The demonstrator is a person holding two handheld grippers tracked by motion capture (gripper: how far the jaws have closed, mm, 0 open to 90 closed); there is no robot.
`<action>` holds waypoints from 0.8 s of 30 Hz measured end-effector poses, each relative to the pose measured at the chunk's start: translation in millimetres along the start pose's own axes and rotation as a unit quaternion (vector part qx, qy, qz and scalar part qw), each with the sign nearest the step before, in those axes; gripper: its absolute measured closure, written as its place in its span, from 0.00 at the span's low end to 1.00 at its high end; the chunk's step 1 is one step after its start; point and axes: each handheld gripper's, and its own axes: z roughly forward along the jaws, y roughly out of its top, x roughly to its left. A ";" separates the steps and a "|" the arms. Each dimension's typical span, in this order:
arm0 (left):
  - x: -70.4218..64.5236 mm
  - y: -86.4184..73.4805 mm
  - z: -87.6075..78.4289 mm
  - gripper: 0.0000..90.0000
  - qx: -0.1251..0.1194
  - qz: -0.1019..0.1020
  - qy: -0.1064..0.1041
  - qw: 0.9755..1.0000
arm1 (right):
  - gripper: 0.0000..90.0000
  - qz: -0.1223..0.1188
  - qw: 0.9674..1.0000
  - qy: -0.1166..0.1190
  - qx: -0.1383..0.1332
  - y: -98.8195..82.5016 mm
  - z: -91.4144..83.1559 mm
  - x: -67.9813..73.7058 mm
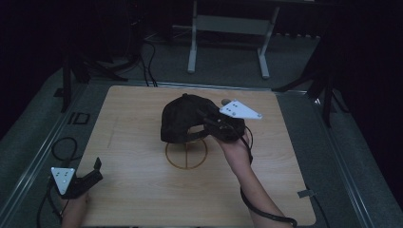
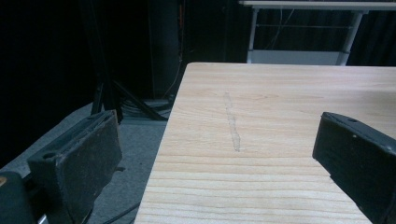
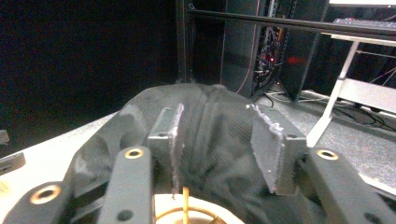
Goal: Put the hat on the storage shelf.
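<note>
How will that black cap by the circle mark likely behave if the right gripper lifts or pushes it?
The black cap looks like soft mesh fabric, creased between the jaws of the right gripper, so it will probably sag and fold if lifted by one pinch. It seems light for its size. Pushed across the smooth wooden table, it would likely slide or crumple, not roll.

A pale wooden worktop [image 1: 142,190] is lying under dim light, bearing a thin brown circle mark [image 1: 186,154] near its middle. Beyond it, a white-legged table frame [image 1: 228,42] is standing on grey floor, with black cables [image 1: 147,66] trailing nearby.
</note>
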 end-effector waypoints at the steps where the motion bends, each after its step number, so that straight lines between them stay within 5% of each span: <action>1: 0.0 0.0 0.1 0.02 0.000 0.000 0.000 1.000 | 0.55 0.001 1.000 0.000 -0.001 0.8 -1.7 -0.8; 8: -0.1 0.0 0.0 0.02 0.000 0.000 0.000 1.000 | 0.47 -0.013 1.000 -0.010 -0.001 4.6 -14.4 -7.8; 24: -0.5 -0.1 -0.3 0.02 -0.002 0.000 0.001 1.000 | 0.35 0.005 0.999 -0.044 0.008 -9.0 -43.6 -47.6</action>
